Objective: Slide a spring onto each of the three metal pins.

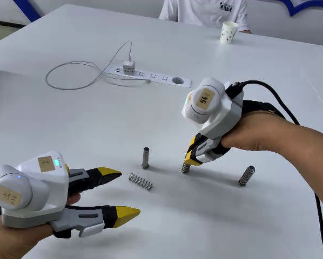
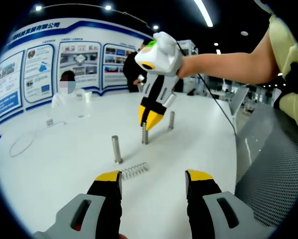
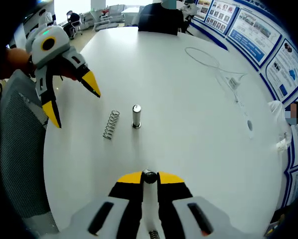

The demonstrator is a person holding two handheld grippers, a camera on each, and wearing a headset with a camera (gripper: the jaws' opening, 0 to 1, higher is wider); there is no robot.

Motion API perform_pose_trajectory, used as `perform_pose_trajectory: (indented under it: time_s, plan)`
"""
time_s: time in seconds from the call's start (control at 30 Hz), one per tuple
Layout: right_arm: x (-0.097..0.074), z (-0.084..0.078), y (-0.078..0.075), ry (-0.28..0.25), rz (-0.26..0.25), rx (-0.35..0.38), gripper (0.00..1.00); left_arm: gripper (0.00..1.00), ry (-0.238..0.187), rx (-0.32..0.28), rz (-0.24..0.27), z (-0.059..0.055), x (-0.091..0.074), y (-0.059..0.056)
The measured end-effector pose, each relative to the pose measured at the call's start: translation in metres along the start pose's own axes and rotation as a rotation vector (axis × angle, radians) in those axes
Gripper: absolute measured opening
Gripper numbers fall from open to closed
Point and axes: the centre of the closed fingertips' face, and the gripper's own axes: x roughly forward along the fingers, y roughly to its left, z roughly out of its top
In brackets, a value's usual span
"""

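Observation:
Three metal pins stand on the white table [image 1: 69,124]. The left pin [image 1: 145,157] [image 2: 117,149] [image 3: 136,116] is bare. A loose spring [image 1: 140,181] [image 2: 135,170] [image 3: 110,124] lies flat just in front of it. The middle pin [image 1: 186,168] [image 2: 145,135] carries a spring, and my right gripper [image 1: 193,159] [image 2: 151,119] [image 3: 149,178] points down with its yellow tips shut at that pin's top. The right pin [image 1: 246,176] [image 2: 172,120] wears a spring too. My left gripper [image 1: 121,193] [image 2: 154,177] [image 3: 75,106] hovers open, short of the loose spring.
A white power strip [image 1: 150,77] with a plugged charger and looped cable [image 1: 69,75] lies at the table's far side. A paper cup [image 1: 228,32] stands in front of a seated person [image 1: 204,11]. The right gripper's black cable [image 1: 318,216] trails along the right arm.

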Motion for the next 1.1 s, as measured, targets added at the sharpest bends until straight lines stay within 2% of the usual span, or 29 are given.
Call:
perform_pose_trajectory:
  time_s: [0.6,1.1]
  plan:
    - [-0.008,-0.003,-0.001,-0.023,-0.018,0.009,0.17,0.52,0.001,0.008,-0.004,0.002,0.001,-0.001]
    - [-0.016,-0.016,0.011,-0.033,-0.027,0.051,0.17,0.53,-0.007,0.014,0.004,0.007,-0.002,-0.001]
